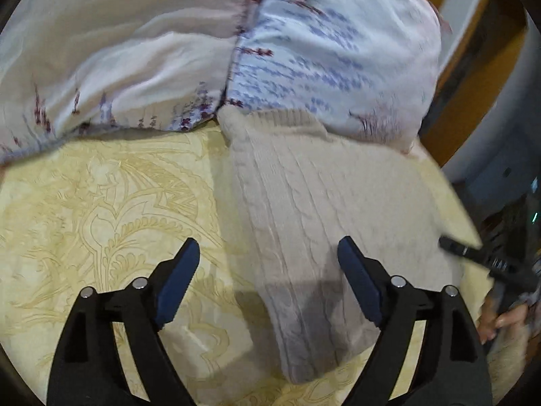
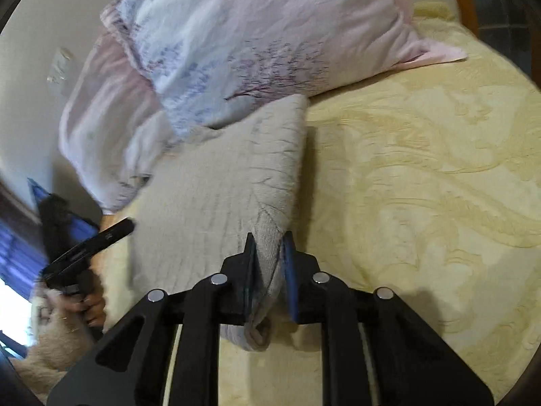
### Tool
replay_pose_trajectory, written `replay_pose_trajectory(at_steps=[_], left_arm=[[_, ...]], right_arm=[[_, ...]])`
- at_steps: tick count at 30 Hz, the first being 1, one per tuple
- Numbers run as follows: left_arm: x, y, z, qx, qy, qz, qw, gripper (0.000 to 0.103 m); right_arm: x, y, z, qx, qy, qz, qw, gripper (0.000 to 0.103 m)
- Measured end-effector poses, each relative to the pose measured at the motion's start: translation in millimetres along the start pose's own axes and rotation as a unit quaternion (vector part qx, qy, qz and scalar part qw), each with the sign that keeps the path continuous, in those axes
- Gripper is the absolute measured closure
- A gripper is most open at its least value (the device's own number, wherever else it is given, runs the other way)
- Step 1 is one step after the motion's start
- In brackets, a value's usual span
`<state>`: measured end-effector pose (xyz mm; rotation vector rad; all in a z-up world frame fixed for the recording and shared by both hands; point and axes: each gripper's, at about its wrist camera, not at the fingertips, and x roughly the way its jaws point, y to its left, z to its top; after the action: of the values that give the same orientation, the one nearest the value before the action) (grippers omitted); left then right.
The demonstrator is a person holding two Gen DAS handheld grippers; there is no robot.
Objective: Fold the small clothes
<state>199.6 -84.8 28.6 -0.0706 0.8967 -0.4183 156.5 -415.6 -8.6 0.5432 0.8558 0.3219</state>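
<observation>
Right tongs (image 2: 268, 250) pinching beige knit garment (image 2: 216, 182) corner, left tongs (image 1: 268, 264) spread above it

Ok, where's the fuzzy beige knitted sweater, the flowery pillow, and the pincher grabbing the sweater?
beige cable-knit sweater (image 1: 304, 196), left wrist view, middle of its knit.
pale floral pillow (image 2: 236, 34), right wrist view, middle of its cover.
right gripper (image 2: 268, 253), right wrist view, between its fingertips, on pinched knit.

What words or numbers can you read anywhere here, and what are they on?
None can be read.
White marks on the other gripper's black finger, seen from the left wrist camera: too blurred to read.
The floral pillow, the cream knit garment and the yellow bedspread carry only patterns, no writing.
</observation>
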Motion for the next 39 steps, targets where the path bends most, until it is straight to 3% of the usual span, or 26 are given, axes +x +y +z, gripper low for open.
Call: replay_pose_trajectory(at_steps=[5,10,12,14,16,19,23,27,34,37,39], left_arm=[[0.2,-18.2,-7.4,0.047,-0.008,0.045,0.9979,0.013],[12.5,-23.6,-6.4,0.048,0.000,0.044,0.9979,0.011],[13.6,-23.8,-6.4,0.050,0.000,0.045,0.9978,0.009],[14.8,-22.5,-5.6,0.050,0.003,0.046,0.9977,0.007],[16.5,-21.4,-4.4,0.048,0.005,0.044,0.9979,0.006],[19.3,-18.0,-1.8,0.039,0.013,0.031,0.9987,0.003],[26.1,-2.4,6.9,-0.019,0.031,-0.029,0.9989,0.003],[33.4,8.3,13.2,-0.060,0.041,-0.067,0.9951,0.003],[48.0,9.7,21.6,-0.090,0.051,-0.103,0.9894,0.004],[58.7,10.8,22.4,-0.108,0.061,-0.119,0.9852,0.007],[67.3,12.3,21.6,-0.127,0.071,-0.133,0.9803,0.009]], right_arm=[[9.0,-11.7,2.9,0.035,-0.002,-0.009,0.999,0.089],[8.2,-16.1,3.4,0.050,0.006,0.002,0.999,0.087],[3.9,-18.9,3.3,0.059,0.005,0.013,0.998,0.078],[1.2,-20.2,6.0,0.068,0.000,0.017,0.998,0.054],[-0.1,-22.4,11.4,0.074,-0.010,0.019,0.997,0.045],[4.3,-28.2,20.2,0.092,-0.008,0.038,0.995,0.045],[18.2,-33.2,30.9,0.108,0.012,0.046,0.993,0.045],[26.6,-32.3,36.1,0.108,0.021,0.051,0.993,0.045],[41.1,-34.6,43.5,0.116,0.038,0.059,0.991,0.045],[49.4,-37.8,43.4,0.124,0.051,0.069,0.989,0.036],[52.4,-37.6,42.4,0.125,0.055,0.083,0.987,0.036]])
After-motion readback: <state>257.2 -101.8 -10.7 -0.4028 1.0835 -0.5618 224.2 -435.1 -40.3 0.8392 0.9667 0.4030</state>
